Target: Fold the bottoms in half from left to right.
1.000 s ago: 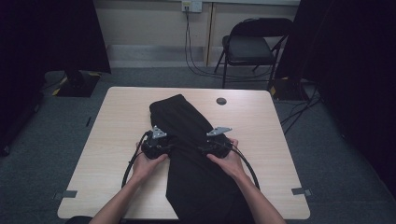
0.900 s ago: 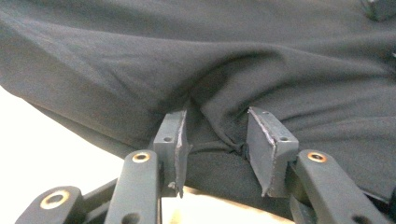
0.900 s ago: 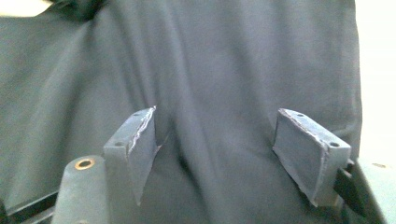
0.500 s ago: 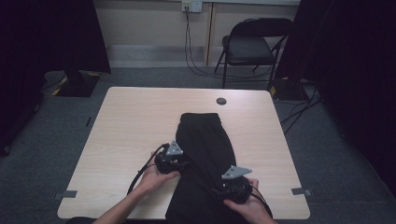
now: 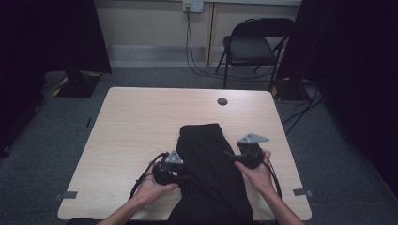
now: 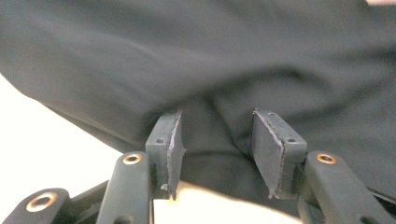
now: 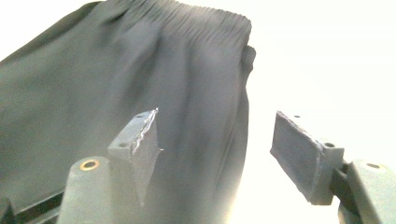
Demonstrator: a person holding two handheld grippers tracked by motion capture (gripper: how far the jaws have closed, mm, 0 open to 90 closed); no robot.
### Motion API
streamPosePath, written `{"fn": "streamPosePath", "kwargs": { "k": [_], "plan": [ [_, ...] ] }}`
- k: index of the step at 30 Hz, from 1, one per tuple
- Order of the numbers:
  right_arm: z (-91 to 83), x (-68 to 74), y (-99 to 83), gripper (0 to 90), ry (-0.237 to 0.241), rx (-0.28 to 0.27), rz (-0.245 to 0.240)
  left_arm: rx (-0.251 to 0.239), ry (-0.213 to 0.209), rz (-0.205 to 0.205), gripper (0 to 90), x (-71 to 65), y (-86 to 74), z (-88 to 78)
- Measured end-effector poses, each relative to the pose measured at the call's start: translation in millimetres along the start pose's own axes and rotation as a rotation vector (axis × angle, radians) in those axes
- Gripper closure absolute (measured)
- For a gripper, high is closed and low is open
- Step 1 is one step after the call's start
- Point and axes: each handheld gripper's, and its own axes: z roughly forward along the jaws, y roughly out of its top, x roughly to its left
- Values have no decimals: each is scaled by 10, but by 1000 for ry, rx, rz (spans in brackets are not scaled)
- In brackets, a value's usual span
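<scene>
- Black cloth, a pair of trousers [image 5: 211, 173] with a gathered elastic waistband, lies lengthwise on the pale wooden desk [image 5: 136, 126]; the waistband end points toward the far edge and the legs run off the near edge between our forearms.
- In the right gripper view the same trousers [image 7: 116, 93] show the puckered waistband at the top, with bare desk beside it on the right.
- We hold the left hand-held gripper [image 5: 178, 169] at the garment's left edge, low over the desk. In the left gripper view its jaws stand partly apart and have just been opening; the dark fabric [image 6: 210, 70] lies in the gap and beyond, but the pads do not press on it, so we count nothing as held.
- We hold the right hand-held gripper [image 5: 237, 157] at the garment's right edge, a little farther up the desk than the left one. Its jaws stand wide apart and have just been closing slightly: one jaw sits over the cloth, the other over bare desk, and the trousers' edge runs between them without being pinched.
- A small dark round grommet [image 5: 222, 101] sits in the desk near the far edge, well apart from the waistband.
- Beyond the desk, a black folding chair [image 5: 253, 47] stands on the grey carpet by the wall, with cables hanging from a socket beside it.
</scene>
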Motion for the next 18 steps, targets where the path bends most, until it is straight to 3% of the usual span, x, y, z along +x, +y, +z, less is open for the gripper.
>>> {"fn": "streamPosePath", "kwargs": {
  "k": [4, 5, 8, 10, 13, 15, 18],
  "plan": [
    [404, -161, 301, 360, 12, 0, 13, -80, 60, -35, 557, 190, 190, -25],
    [473, -176, 339, 368, 15, 5, 16, -89, 57, -64, 559, 254, 232, 23],
    [746, -219, 405, 377, 15, 45, 28, -86, 108, -76, 565, 372, 251, 147],
    [845, -240, 368, 347, -13, 62, 35, -57, 102, -103, 573, 428, 199, 225],
    [926, -259, 284, 319, -2, 81, 52, -25, 135, -75, 563, 443, 85, 261],
    [940, -260, 261, 317, 5, 81, 58, -23, 131, -88, 553, 470, 66, 245],
    [948, -238, 259, 344, -2, 91, 39, -57, 124, -113, 512, 508, 81, 188]
  ]
}}
